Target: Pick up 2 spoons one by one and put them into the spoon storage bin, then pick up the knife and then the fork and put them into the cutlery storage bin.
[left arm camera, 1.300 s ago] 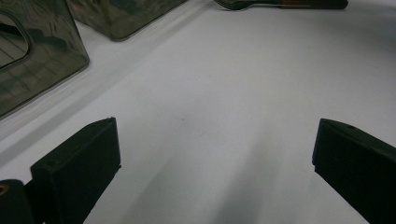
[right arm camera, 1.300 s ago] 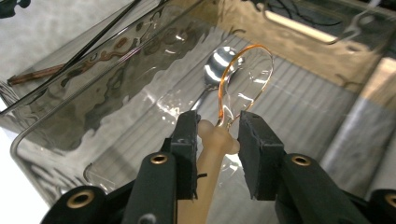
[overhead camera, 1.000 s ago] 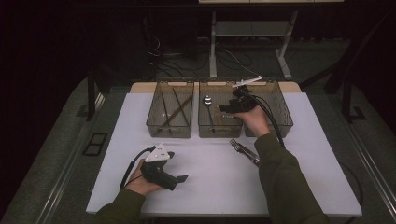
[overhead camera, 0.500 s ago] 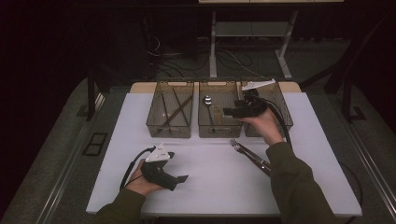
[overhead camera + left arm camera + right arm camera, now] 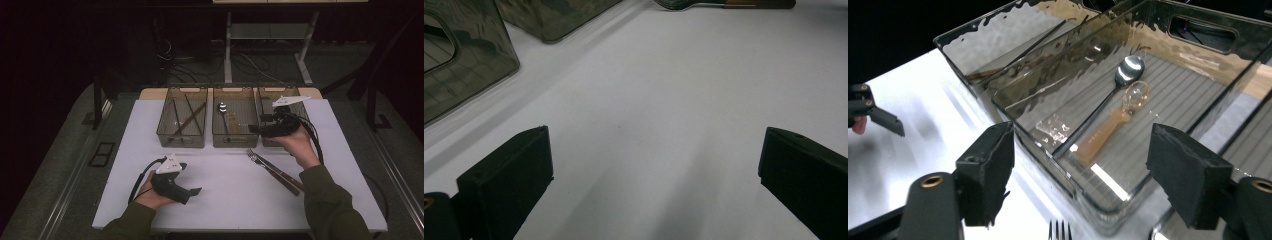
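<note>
We see our right gripper (image 5: pixel 256 129) with its jaws just opened wide and empty, above the middle bin (image 5: pixel 235 142), where 2 spoons (image 5: pixel 1113 107) lie. A fork (image 5: pixel 272 170) rests nearby. Our left gripper (image 5: pixel 192 191) gapes wide, empty.

Your right sleeve hides the fork (image 5: pixel 267 164) handle's near end; right bin (image 5: pixel 295 95) contents too dark to ID.

Dark chopsticks (image 5: pixel 186 117) are lying crossed in the far-left clear bin (image 5: pixel 165 131); cables (image 5: pixel 250 62) are trailing across the floor beyond the table (image 5: pixel 225 200).
</note>
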`<state>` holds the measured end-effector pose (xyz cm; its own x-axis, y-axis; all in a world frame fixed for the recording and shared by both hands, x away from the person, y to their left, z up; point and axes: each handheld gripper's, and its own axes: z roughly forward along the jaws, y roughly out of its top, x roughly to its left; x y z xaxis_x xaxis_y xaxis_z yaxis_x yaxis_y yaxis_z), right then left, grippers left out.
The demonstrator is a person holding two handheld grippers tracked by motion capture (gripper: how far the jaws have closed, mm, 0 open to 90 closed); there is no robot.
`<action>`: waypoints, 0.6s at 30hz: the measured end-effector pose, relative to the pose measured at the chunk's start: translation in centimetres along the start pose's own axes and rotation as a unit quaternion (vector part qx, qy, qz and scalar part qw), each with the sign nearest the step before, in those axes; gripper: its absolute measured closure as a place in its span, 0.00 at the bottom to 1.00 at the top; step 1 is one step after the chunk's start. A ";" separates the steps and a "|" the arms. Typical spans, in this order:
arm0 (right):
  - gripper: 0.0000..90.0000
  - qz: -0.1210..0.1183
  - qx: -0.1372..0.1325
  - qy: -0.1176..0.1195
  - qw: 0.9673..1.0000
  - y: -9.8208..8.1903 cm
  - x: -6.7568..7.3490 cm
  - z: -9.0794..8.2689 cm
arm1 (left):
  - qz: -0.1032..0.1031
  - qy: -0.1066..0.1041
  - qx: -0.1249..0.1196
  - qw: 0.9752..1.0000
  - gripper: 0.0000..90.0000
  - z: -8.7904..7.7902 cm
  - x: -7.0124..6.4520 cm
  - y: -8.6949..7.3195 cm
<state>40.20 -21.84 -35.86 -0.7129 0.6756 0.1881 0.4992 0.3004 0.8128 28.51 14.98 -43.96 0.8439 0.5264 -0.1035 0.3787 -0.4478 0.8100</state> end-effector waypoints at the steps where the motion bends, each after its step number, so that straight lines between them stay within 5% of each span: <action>1: 0.30 0.000 0.000 0.000 1.000 -0.2 0.1 -0.2 | 0.000 0.000 0.001 1.000 0.01 0.0 0.0 0.0; 18: 0.34 -0.011 0.033 -0.002 0.999 -3.9 0.8 -3.6 | -0.004 0.006 -0.003 1.000 0.01 -0.2 0.1 0.0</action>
<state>35.91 -24.84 -36.87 -0.7228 0.6702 0.1682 0.5141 0.3590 0.7790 28.52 15.18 -43.91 0.8366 0.5379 -0.1036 0.3826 -0.4386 0.8132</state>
